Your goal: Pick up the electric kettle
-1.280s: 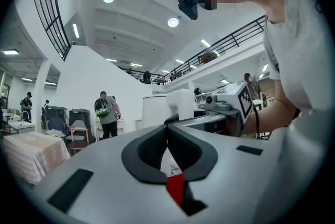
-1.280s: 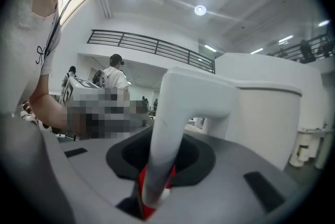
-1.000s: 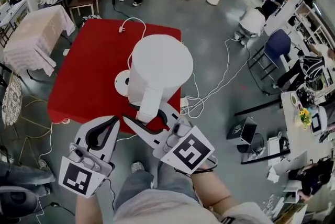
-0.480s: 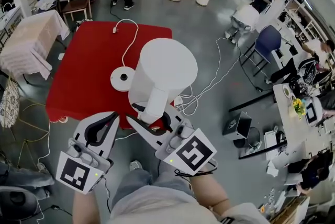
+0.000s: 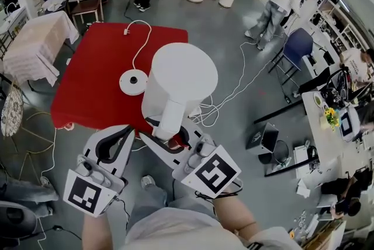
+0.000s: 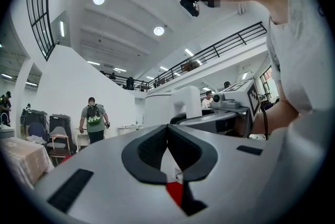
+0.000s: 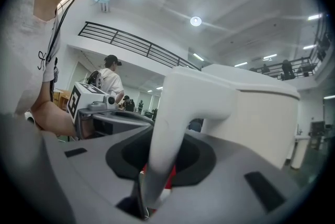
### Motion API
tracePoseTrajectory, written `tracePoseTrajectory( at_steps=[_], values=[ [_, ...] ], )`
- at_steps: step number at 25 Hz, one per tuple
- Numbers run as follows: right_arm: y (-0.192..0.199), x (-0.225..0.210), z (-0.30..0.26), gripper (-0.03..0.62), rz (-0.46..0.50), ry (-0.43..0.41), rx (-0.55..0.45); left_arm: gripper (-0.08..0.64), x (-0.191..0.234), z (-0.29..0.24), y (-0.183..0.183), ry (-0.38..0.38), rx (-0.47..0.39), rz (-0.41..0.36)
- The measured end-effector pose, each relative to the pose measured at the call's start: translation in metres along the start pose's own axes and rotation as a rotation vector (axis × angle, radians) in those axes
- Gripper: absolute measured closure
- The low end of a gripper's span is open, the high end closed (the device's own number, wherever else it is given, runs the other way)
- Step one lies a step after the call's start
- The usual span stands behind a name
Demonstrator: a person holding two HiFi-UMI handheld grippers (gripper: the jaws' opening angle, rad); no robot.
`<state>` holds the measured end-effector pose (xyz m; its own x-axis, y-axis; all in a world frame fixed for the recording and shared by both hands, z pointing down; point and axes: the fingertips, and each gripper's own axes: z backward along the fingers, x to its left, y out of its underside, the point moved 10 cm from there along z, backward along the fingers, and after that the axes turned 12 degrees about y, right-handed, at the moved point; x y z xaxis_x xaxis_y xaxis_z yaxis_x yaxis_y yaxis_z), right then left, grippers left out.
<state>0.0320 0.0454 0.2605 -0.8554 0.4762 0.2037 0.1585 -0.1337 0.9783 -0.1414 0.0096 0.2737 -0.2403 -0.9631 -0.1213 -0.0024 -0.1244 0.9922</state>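
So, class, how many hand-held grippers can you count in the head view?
2. The left hand-held gripper sits lower left, shut and empty; the right hand-held gripper, lower centre, grips the handle of the white kettle. None seem hidden.

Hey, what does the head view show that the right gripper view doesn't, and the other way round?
Only the head view: the round base and its cord, lying on the red table. Only the right gripper view: ceiling lights and a balcony railing. Both: the electric kettle, its handle clamped in the right hand-held gripper, and the left hand-held gripper beside it.
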Motion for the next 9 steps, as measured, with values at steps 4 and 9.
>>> tracePoseTrajectory(
  at_steps=[4,9],
  values=[
    [-0.004,0.002,0.01,0.497,-0.004,-0.006,-0.006,0.549,-0.011,0.001,-0.006,-0.015,-0.007,-0.019],
    [-0.009,0.005,0.022,0.495,0.008,-0.011,-0.011,0.549,-0.028,0.002,-0.007,-0.01,0.019,0.011]
  ],
)
